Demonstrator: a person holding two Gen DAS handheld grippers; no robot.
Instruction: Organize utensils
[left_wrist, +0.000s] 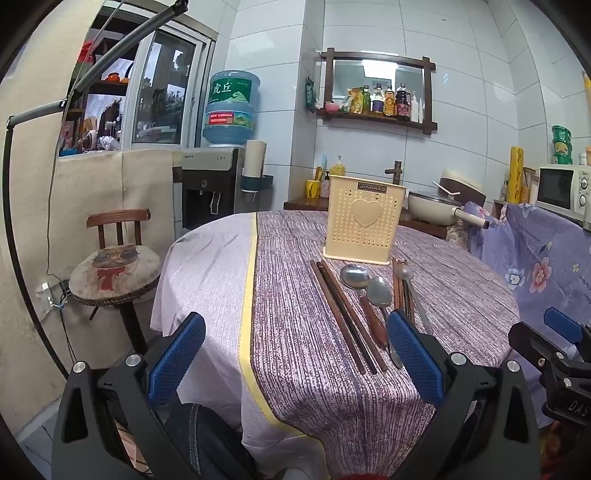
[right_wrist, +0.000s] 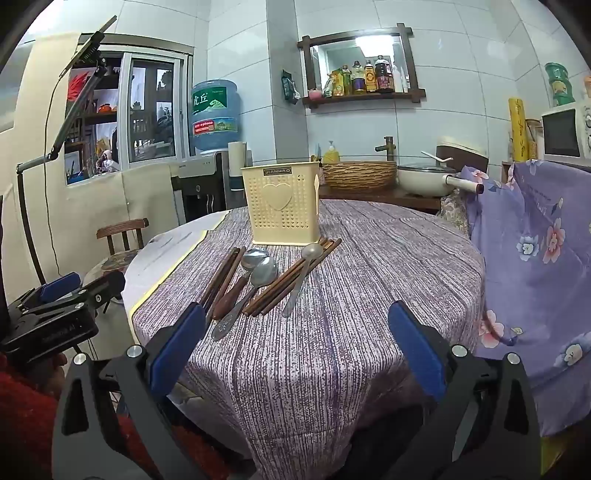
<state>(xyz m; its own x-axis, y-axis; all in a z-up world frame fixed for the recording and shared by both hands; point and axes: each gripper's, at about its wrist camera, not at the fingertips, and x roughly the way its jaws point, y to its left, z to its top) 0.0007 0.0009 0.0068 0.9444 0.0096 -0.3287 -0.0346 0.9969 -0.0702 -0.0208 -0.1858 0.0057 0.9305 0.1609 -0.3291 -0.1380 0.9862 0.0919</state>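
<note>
A round table (right_wrist: 369, 332) is standing under a purple striped cloth (right_wrist: 314, 369), and a cream perforated utensil holder (right_wrist: 280, 206) is sitting upright toward its far side. In front of the holder, dark wooden chopsticks (left_wrist: 347, 317), three spoons (right_wrist: 258, 273) and a second bundle of chopsticks (right_wrist: 291, 282) are lying side by side on the cloth.

bare purple tablecloth (right_wrist: 369, 295) right of utensil row and along near edge: free passage. cream holder (right_wrist: 279, 203) stands upright at far end, top open, touching tips of right chopsticks (right_wrist: 295, 280). left chopsticks (left_wrist: 347, 317), two spoons (left_wrist: 369, 291) lie close together, narrow gaps between.
</note>
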